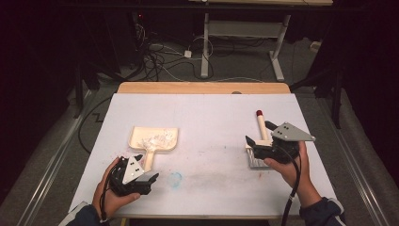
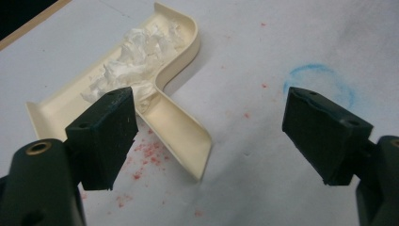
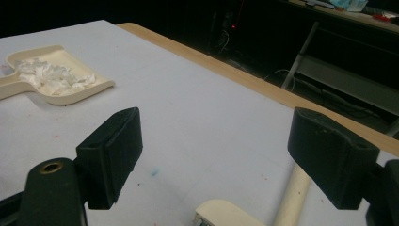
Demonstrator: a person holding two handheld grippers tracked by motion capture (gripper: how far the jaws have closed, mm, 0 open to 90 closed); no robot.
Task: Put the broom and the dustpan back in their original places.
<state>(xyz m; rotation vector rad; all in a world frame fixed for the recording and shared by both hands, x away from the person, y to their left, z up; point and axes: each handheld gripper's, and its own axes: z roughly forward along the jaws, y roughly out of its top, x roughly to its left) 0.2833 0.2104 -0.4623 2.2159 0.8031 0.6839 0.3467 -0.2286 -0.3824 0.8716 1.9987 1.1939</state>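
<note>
Bench (image 1: 207,113): wide white top, bare stretch between my two tools, wooden strip along far edge.

Dustpan (image 1: 154,139): cream, left of centre, crumpled white paper (image 1: 157,139) heaped inside, handle toward me; near left edge with some margin.

Brush (image 1: 260,136): cream, red tip, right side; in right tool view its head is cut off at bottom.

Left tool (image 1: 143,176): I see jaws wide apart, empty, just beside dustpan handle.

Right tool (image 1: 259,134): jaws wide, gripping nothing, straddling brush handle; contact unclear.

Faint blue ring (image 1: 175,179), red specks (image 2: 148,153): smudged.
</note>
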